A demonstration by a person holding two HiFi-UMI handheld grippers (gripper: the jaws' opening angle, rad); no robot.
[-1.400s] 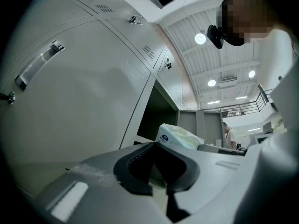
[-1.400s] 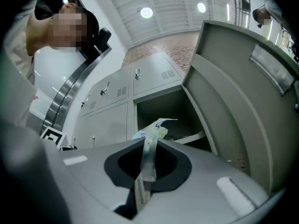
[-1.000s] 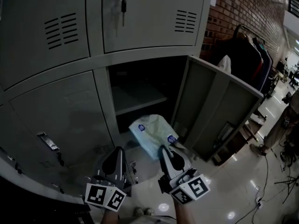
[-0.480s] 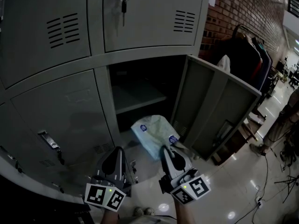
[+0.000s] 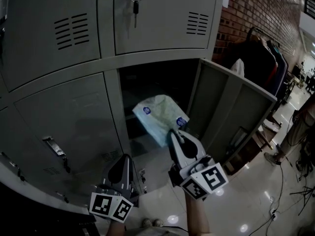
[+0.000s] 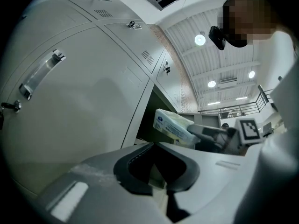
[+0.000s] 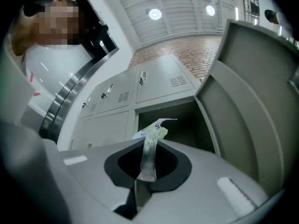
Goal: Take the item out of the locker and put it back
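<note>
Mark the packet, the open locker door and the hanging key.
packet (image 5: pixel 160 119): head view, middle of its pale face.
locker door (image 5: pixel 231 112): head view, its inner panel.
key (image 5: pixel 135 8): head view, the hanging blade.

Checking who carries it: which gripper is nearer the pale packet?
Right. The right gripper is shut on the packet at its lower edge, holding it before the open locker. The left gripper hangs lower and to the left, apart from it, jaws together.
</note>
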